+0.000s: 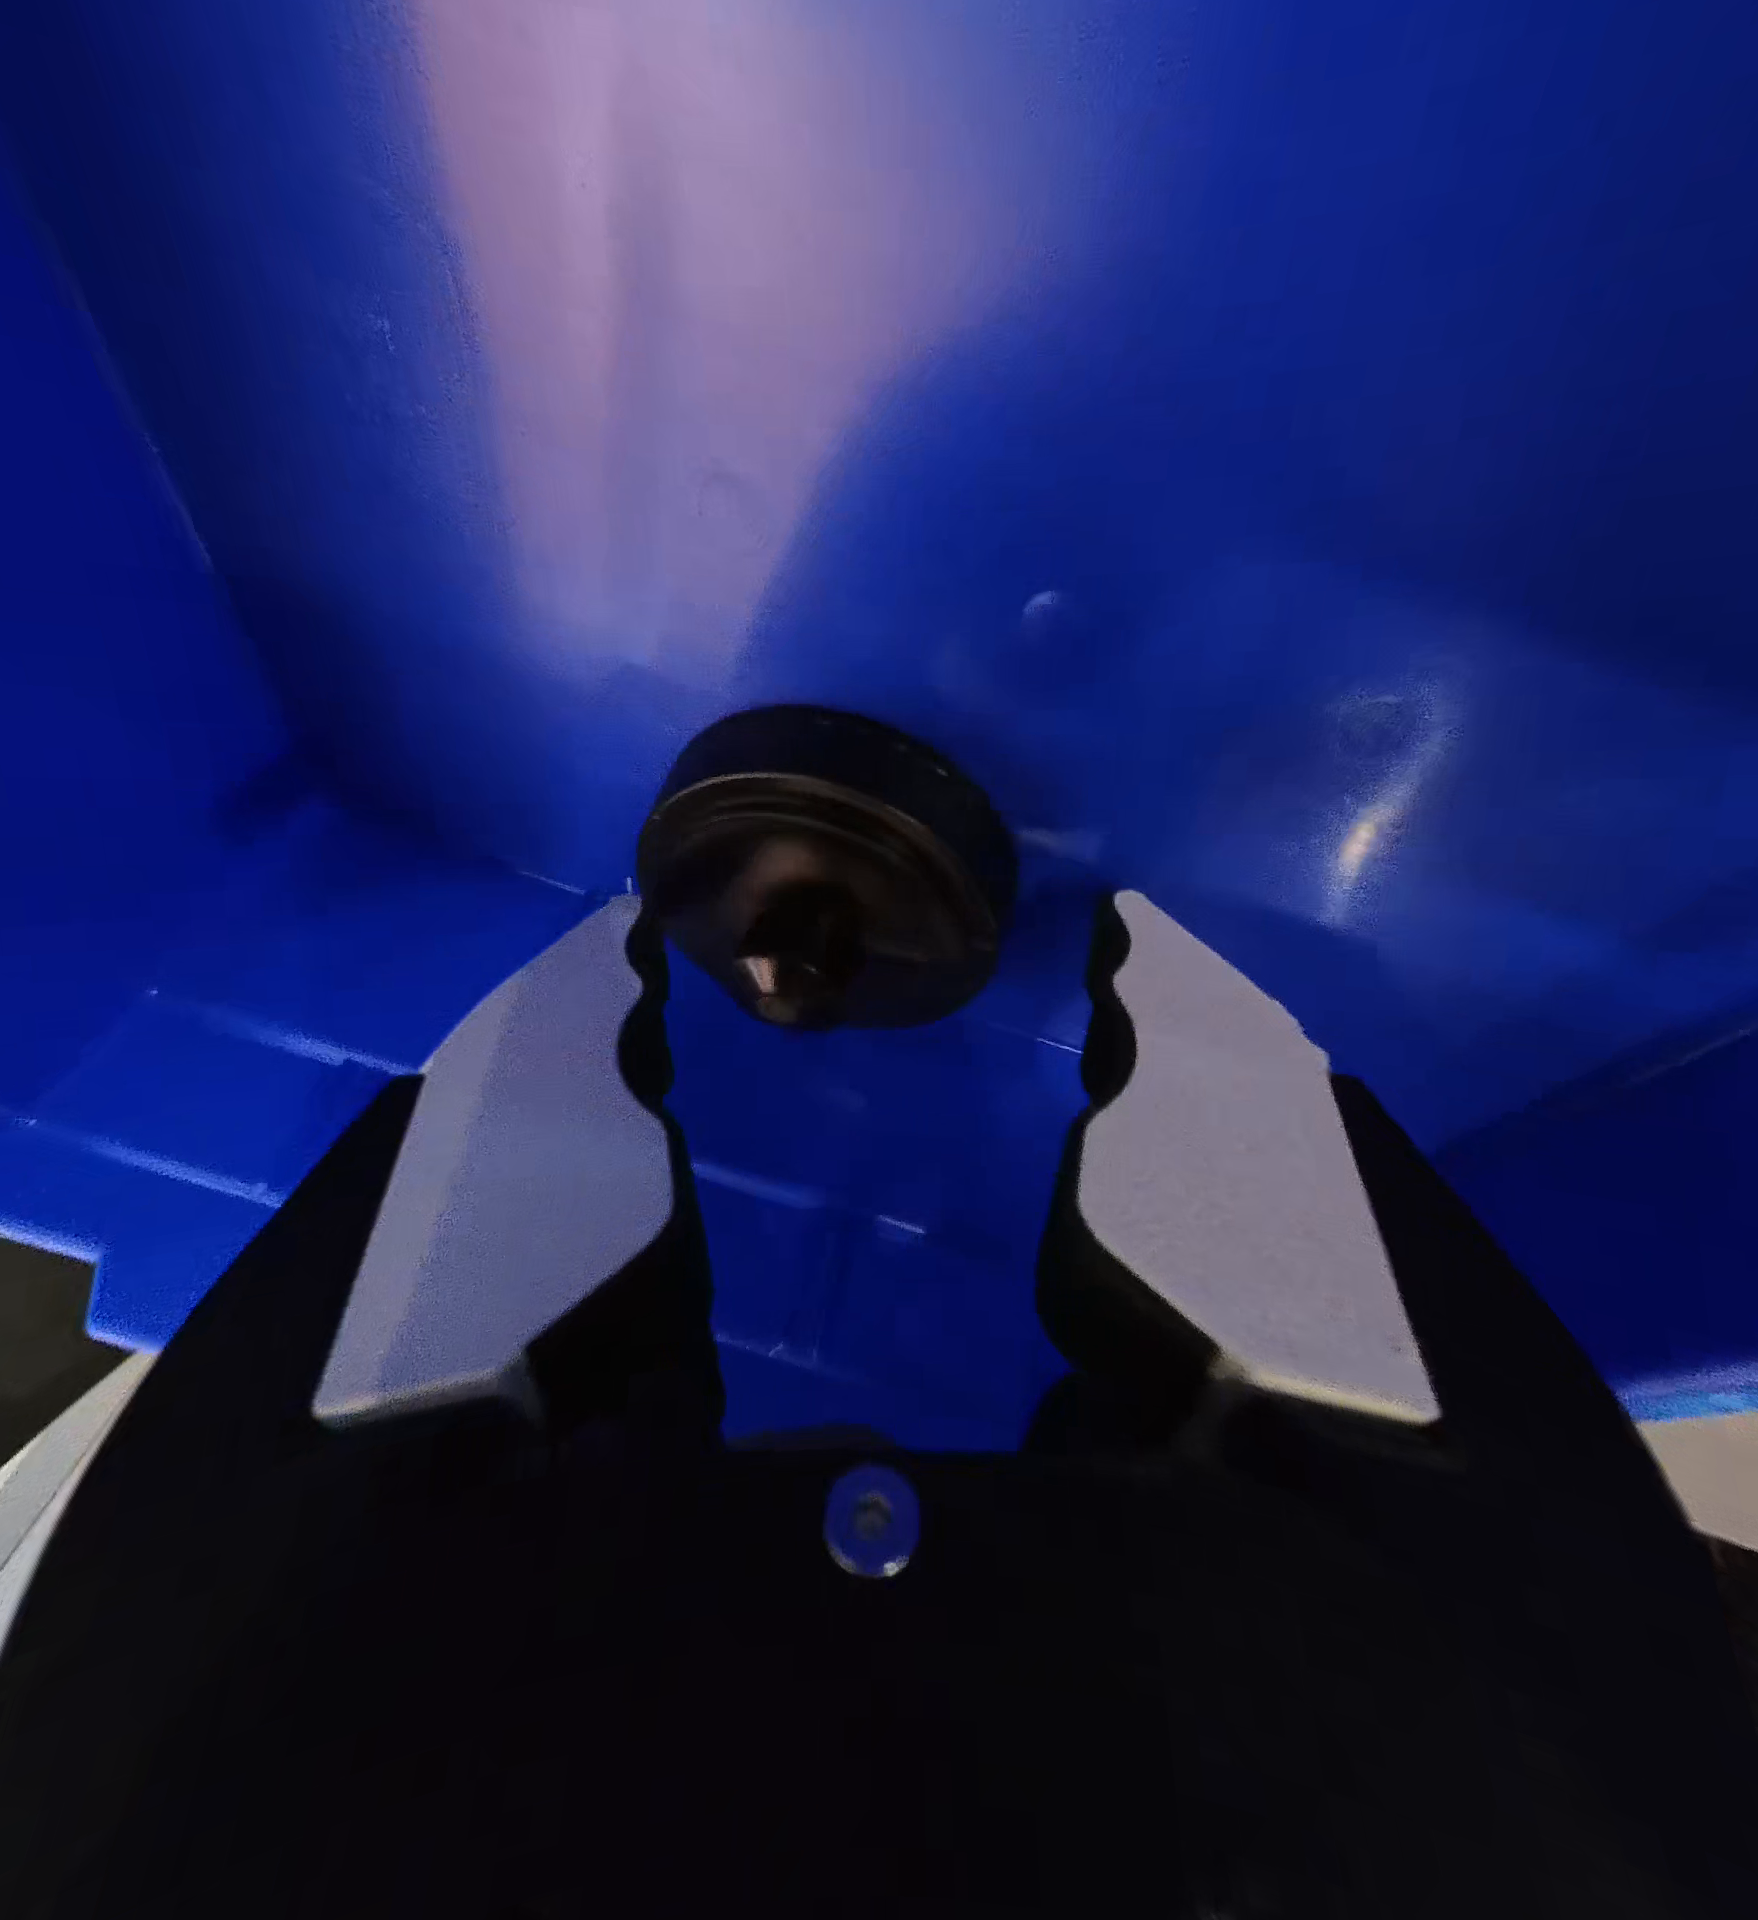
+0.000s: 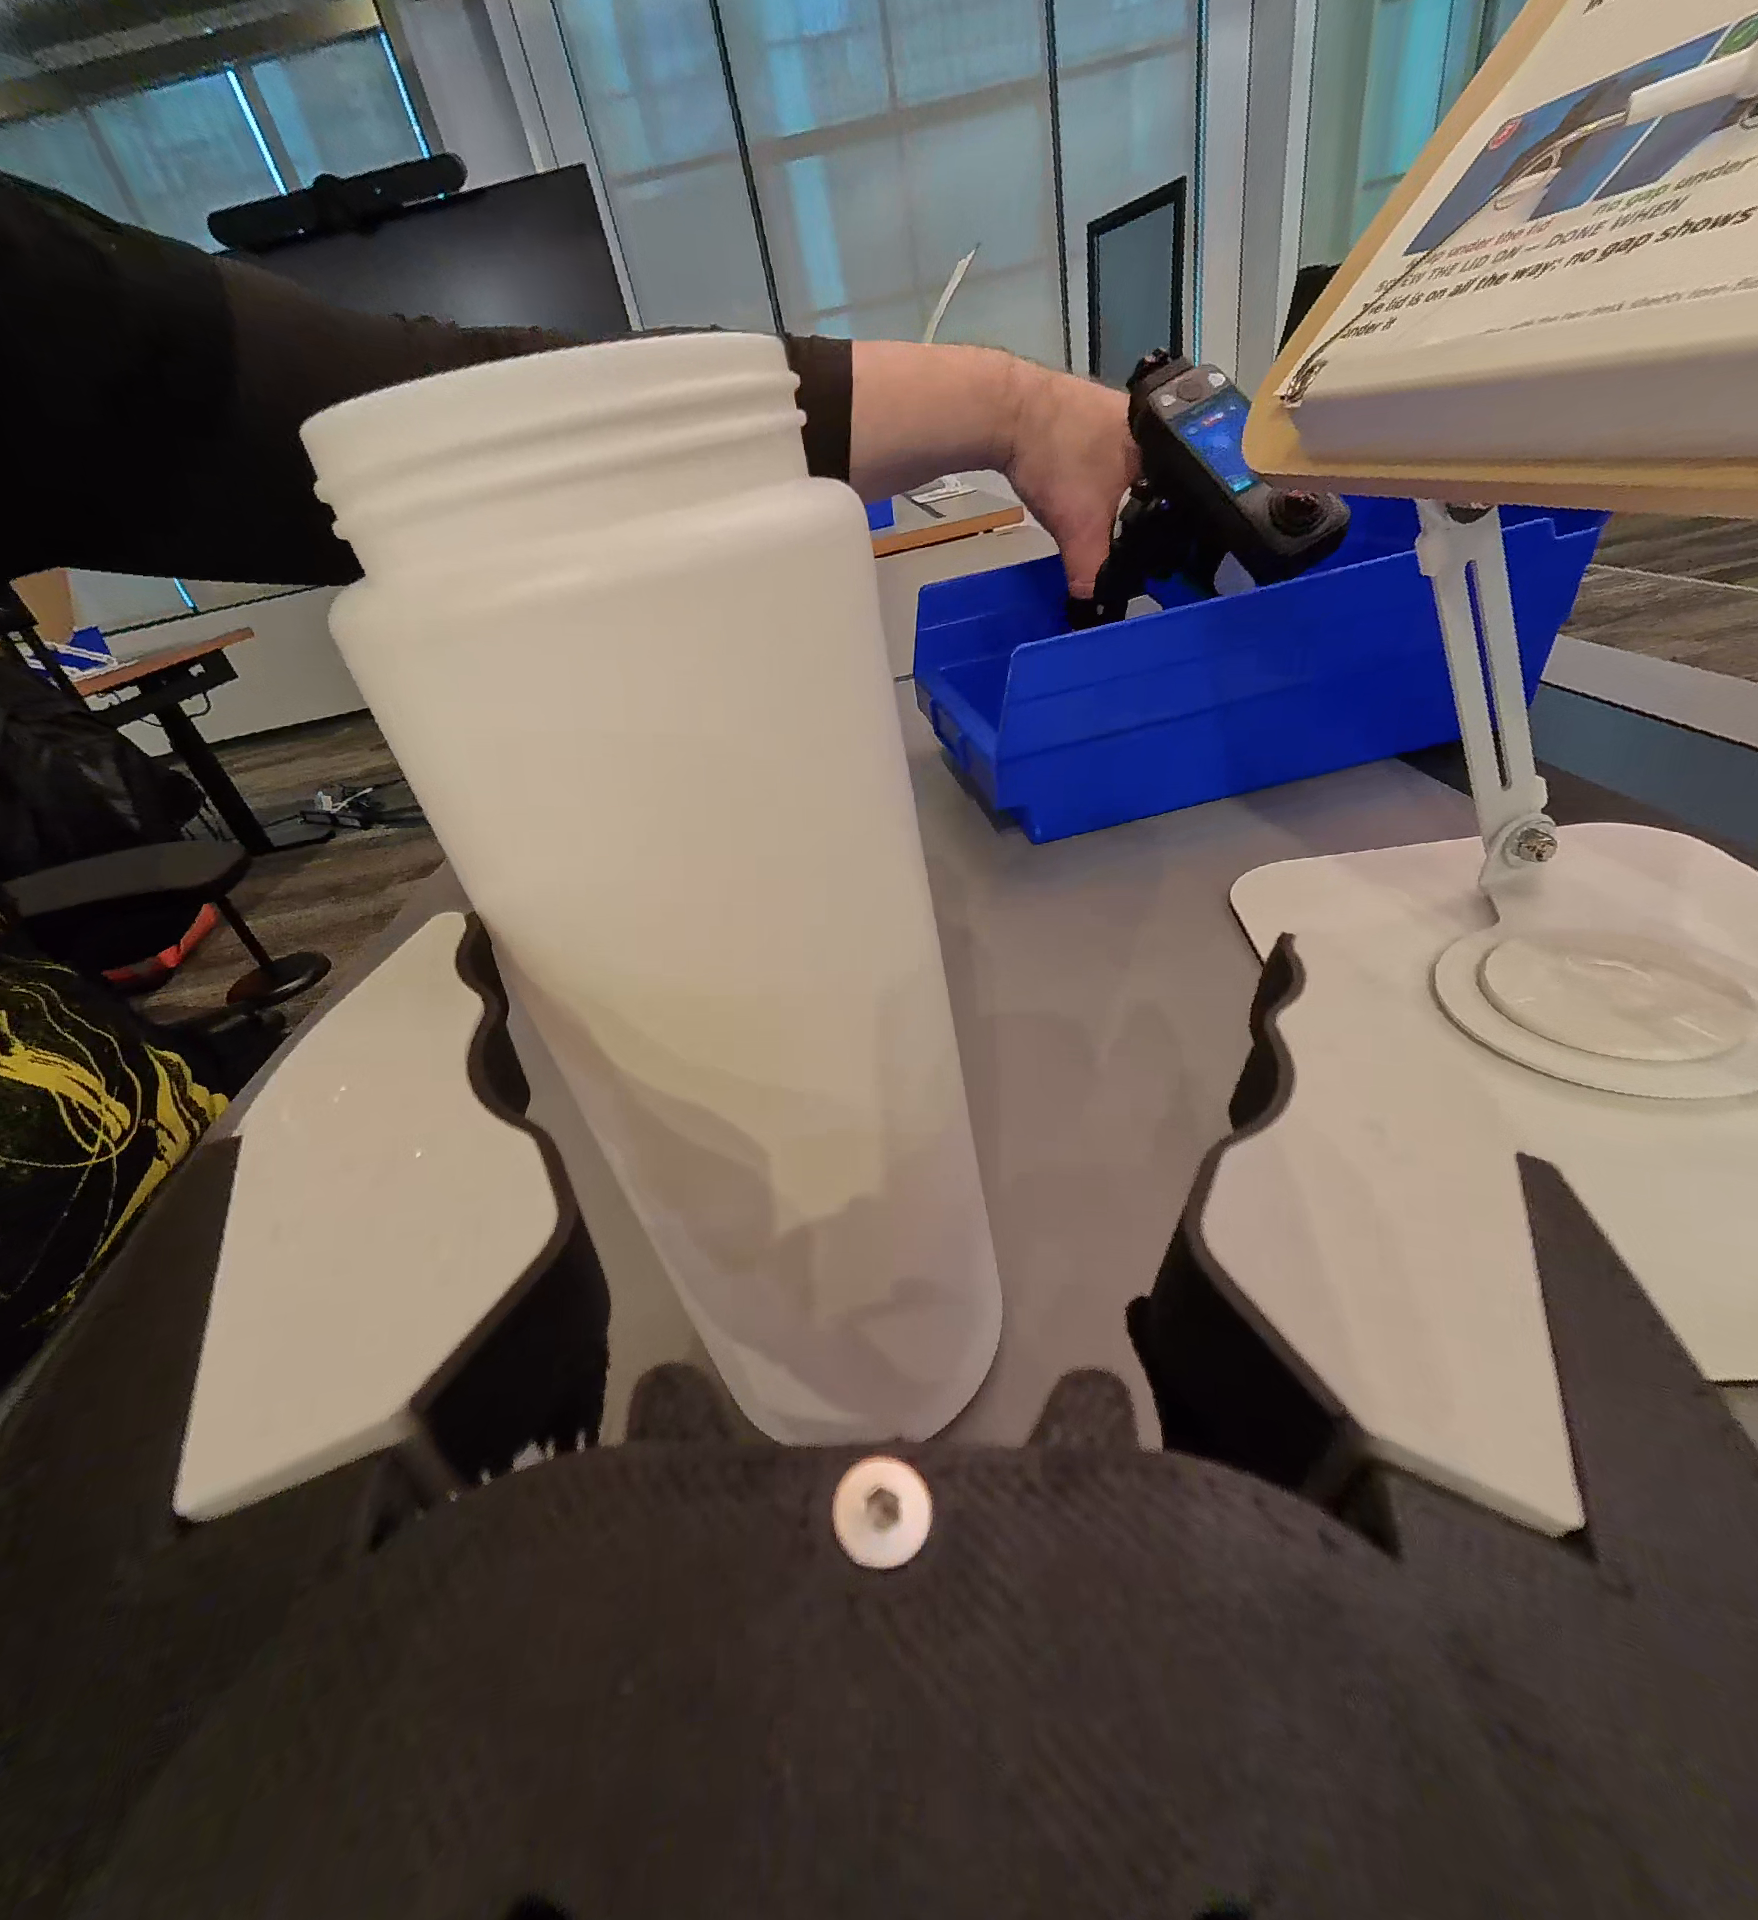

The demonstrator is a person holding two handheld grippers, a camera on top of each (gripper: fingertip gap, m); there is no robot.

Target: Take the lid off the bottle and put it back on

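With the lid (image 1: 828, 868) already off and lying in the blue bin (image 1: 1270, 416), the spread left hand-held gripper (image 1: 870, 997) is reaching for it while the spread right hand-held gripper (image 2: 880, 1049) is flanking the open bottle (image 2: 646, 779) on the bench (image 2: 1083, 935).

Printed black text runs in several lines on the white instruction sheet (image 2: 1581, 239) mounted on a tan board on a white stand at 1 o'clock in the right wrist view; small photo panels with a red mark and a green mark sit above the lines. The small lit blue screen (image 2: 1210, 442) on the black handheld device at 12 o'clock is too small to read. The left wrist view shows no writing.
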